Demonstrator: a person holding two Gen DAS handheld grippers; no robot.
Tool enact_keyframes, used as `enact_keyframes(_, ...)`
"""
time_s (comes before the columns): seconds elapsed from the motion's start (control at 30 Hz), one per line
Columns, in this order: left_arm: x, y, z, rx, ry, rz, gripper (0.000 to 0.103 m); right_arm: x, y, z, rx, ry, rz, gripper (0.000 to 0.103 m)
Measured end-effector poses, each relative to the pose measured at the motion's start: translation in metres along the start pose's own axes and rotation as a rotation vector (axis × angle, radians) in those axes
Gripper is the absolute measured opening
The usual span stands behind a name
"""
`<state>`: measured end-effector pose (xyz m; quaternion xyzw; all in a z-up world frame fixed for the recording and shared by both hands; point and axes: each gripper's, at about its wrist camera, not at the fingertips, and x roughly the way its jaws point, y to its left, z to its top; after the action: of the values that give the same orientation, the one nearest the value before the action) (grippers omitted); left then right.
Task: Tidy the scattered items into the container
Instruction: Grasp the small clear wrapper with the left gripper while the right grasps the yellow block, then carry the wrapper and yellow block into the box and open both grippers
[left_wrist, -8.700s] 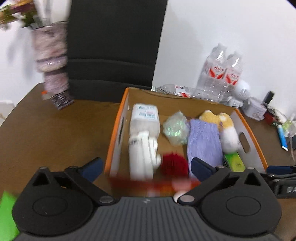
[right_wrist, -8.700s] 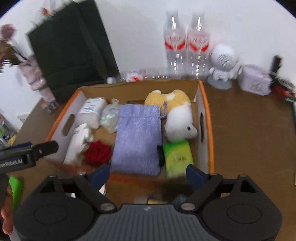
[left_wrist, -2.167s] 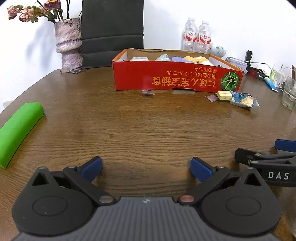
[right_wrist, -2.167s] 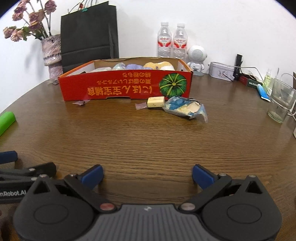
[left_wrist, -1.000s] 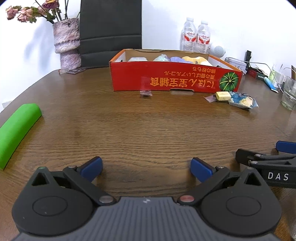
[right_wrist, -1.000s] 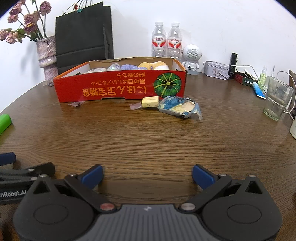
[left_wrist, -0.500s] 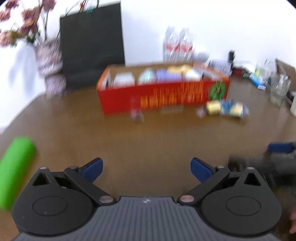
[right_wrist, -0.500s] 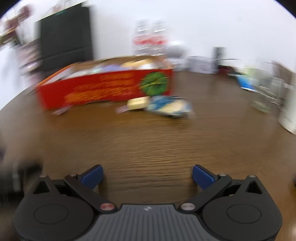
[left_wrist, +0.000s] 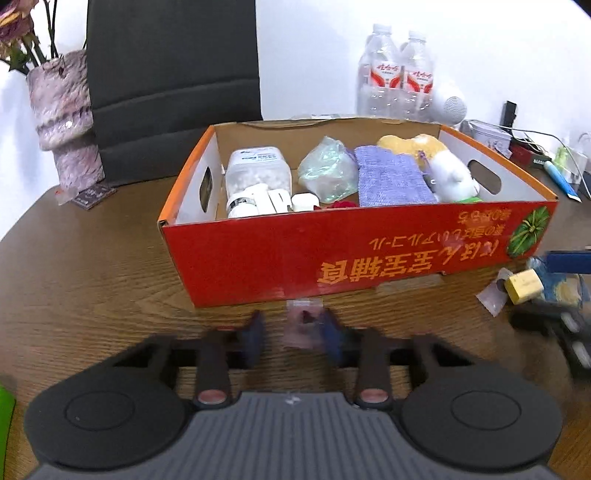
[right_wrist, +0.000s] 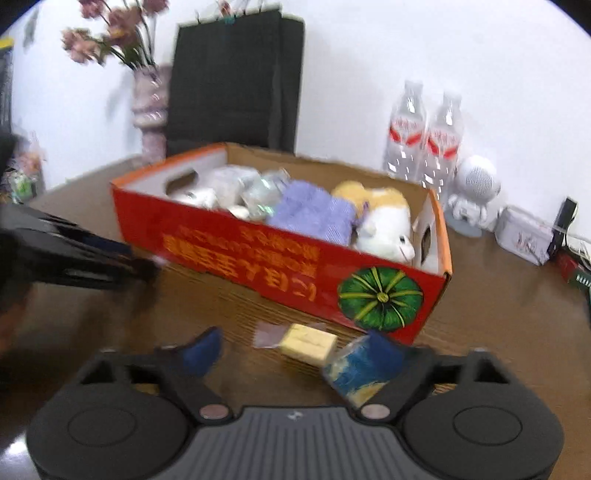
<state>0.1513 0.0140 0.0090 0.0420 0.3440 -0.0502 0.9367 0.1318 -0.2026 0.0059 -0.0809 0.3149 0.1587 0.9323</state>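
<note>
Three loose bits sit before the red box (left_wrist: 354, 258): small sachet (left_wrist: 303, 325), yellow block (right_wrist: 308, 342), blue packet (right_wrist: 360, 363). Sachet likely light, floppy; pinch mid-body. Left gripper (left_wrist: 293, 332) jaws narrowed around it, contact blurred. Right gripper (right_wrist: 295, 349) jaws spread, one finger overlapping the packet.

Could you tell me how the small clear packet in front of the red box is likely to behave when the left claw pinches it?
The small clear packet looks like thin film lying flat on the table, so it is probably floppy and very light. Being so flat, it may slide ahead of the left claw rather than lift. Blur hides its contents, so fragility is unclear.
</note>
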Motion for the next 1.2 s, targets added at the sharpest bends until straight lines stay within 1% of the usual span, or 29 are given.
enact_keyframes(0.1, -0.008, 0.0, -0.007, 0.008, -0.011, 0.008, 0.022, 0.006, -0.006, -0.003, 0.044, -0.013, 0.045, 0.037)
enact_keyframes(0.13, -0.011, -0.001, -0.009, 0.015, -0.018, 0.01, 0.022, 0.007, -0.005, -0.005, 0.039, -0.013, 0.046, 0.033)
enact_keyframes(0.27, -0.026, -0.01, -0.02, 0.066, -0.08, 0.038, 0.022, -0.003, 0.007, -0.011, 0.0, -0.035, 0.066, 0.033)
enact_keyframes(0.33, -0.041, -0.012, -0.023, 0.056, -0.088, 0.038, 0.022, -0.018, 0.015, -0.012, -0.019, -0.055, 0.053, 0.033)
enact_keyframes(0.37, -0.053, -0.013, -0.027, 0.039, -0.094, 0.036, 0.022, -0.032, 0.021, -0.014, -0.031, -0.072, 0.046, 0.033)
enact_keyframes(0.43, -0.081, -0.016, -0.041, 0.01, -0.135, 0.028, 0.022, -0.065, 0.031, -0.022, -0.023, -0.111, 0.045, 0.033)
enact_keyframes(0.5, -0.111, -0.023, -0.062, 0.001, -0.183, 0.045, 0.022, -0.097, 0.039, -0.039, 0.013, -0.129, 0.079, 0.033)
enact_keyframes(0.53, -0.124, -0.026, -0.071, -0.012, -0.195, 0.044, 0.022, -0.111, 0.043, -0.049, 0.032, -0.131, 0.089, 0.033)
enact_keyframes(0.63, -0.157, -0.034, -0.096, -0.075, -0.213, -0.014, 0.022, -0.139, 0.055, -0.077, 0.11, -0.129, 0.098, 0.033)
enact_keyframes(0.67, -0.163, -0.038, -0.101, -0.079, -0.211, -0.034, 0.022, -0.147, 0.061, -0.086, 0.109, -0.142, 0.09, 0.033)
enact_keyframes(0.73, -0.173, -0.048, -0.107, -0.049, -0.212, -0.055, 0.022, -0.16, 0.073, -0.103, 0.084, -0.171, 0.041, 0.033)
enact_keyframes(0.77, -0.177, -0.051, -0.108, -0.029, -0.221, -0.066, 0.022, -0.164, 0.076, -0.109, 0.086, -0.179, 0.034, 0.033)
enact_keyframes(0.8, -0.181, -0.055, -0.109, -0.01, -0.234, -0.072, 0.022, -0.167, 0.076, -0.112, 0.098, -0.183, 0.046, 0.033)
enact_keyframes(0.87, -0.186, -0.061, -0.109, 0.01, -0.248, -0.068, 0.022, -0.17, 0.075, -0.115, 0.108, -0.19, 0.06, 0.033)
enact_keyframes(1.0, -0.191, -0.062, -0.108, -0.029, -0.259, -0.07, 0.022, -0.176, 0.071, -0.114, 0.111, -0.215, 0.069, 0.033)
enact_keyframes(1.03, -0.192, -0.062, -0.106, -0.027, -0.275, -0.065, 0.022, -0.178, 0.068, -0.113, 0.111, -0.218, 0.067, 0.033)
enact_keyframes(1.1, -0.199, -0.058, -0.095, -0.013, -0.322, -0.066, 0.022, -0.183, 0.056, -0.105, 0.12, -0.234, 0.071, 0.033)
enact_keyframes(1.13, -0.202, -0.053, -0.084, -0.004, -0.348, -0.074, 0.022, -0.187, 0.047, -0.098, 0.128, -0.247, 0.077, 0.033)
enact_keyframes(1.2, -0.206, -0.041, -0.049, 0.0, -0.392, -0.082, 0.022, -0.196, 0.025, -0.072, 0.133, -0.282, 0.09, 0.033)
